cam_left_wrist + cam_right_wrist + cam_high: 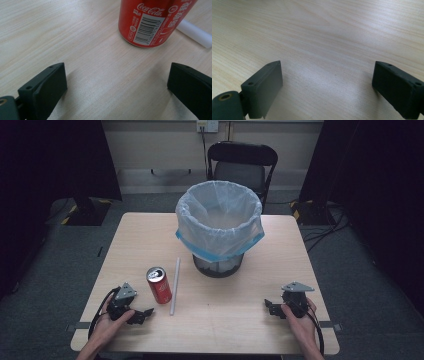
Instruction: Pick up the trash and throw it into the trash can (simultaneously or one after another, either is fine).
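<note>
A light wooden table [280, 270] stands on grey carpet [370, 285]; behind it a black folding chair [242, 162] faces a pale wall [150, 145] with a socket [207, 125]; black curtains [55, 160] hang at both sides; cables [325, 227] trail on the floor.

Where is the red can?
The red can stands on the table's left side, beside the white tube, just ahead of the left gripper.

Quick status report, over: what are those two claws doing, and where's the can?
Left gripper and right gripper open, empty. Red can upright ahead of left jaws. White tube beside it, bin beyond.
</note>
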Available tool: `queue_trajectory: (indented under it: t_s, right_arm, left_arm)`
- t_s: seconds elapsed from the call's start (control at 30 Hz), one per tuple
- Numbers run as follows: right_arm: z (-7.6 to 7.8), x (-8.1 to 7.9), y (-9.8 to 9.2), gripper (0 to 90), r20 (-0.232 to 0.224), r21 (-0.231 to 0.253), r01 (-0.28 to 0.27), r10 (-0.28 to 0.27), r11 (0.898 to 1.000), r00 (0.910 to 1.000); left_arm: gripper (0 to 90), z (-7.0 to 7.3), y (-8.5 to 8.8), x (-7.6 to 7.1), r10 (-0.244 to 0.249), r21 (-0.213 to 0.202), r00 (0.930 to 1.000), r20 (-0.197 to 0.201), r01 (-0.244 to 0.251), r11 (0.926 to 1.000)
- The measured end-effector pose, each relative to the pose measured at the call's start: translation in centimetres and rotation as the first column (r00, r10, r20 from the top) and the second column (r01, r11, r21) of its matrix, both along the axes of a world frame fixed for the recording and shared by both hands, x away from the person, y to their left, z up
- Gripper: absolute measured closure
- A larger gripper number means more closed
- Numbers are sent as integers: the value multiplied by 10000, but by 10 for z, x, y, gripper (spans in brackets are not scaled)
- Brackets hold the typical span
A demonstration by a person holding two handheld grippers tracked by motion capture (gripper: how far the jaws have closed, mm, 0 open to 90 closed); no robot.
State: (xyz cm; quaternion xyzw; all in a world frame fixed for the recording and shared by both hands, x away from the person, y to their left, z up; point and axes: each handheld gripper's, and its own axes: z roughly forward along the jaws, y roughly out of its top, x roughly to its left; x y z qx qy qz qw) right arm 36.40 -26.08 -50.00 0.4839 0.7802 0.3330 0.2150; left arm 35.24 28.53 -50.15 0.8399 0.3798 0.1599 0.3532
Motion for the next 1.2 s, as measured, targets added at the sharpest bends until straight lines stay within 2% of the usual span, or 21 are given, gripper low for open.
queue_trajectory:
  t_s: [0.3,0.43,0.53,0.63,0.7,0.73,0.8,0.9,1.2]
  right_arm:
    - [0,0,0,88,-2,9,9,-9,10000,10000]
    - [0,0,0,88,-3,7,8,-8,10000,10000]
    - [0,0,0,88,-4,0,3,-3,10000,10000]
    - [0,0,0,88,-8,9,9,-9,10000,10000]
    - [0,0,0,88,-10,11,11,-11,10000,10000]
    - [0,0,0,87,-2,5,0,0,10000,10000]
    - [0,0,0,88,-3,6,6,-6,10000,10000]
    - [0,0,0,88,-3,-1,-1,1,10000,10000]
    - [0,0,0,88,-7,2,1,-1,10000,10000]
  left_arm:
    - [28,0,0,-1,14,-43,10000,15,-14,10000]
    - [78,2,2,-2,54,-43,10000,54,-53,10000]
    - [184,4,3,-3,69,-179,9999,84,-67,9998]
    - [163,7,4,-4,-67,-252,9999,149,71,9997]
    - [160,10,4,-5,-119,-384,9997,225,128,9992]
    - [160,10,3,-6,-110,-641,9998,140,118,9979]
    - [160,12,2,-7,-277,-669,9994,200,289,9973]
    - [165,15,0,-8,-365,-1070,9992,141,378,9935]
    - [165,23,-9,-9,-480,-1594,9969,619,574,9856]
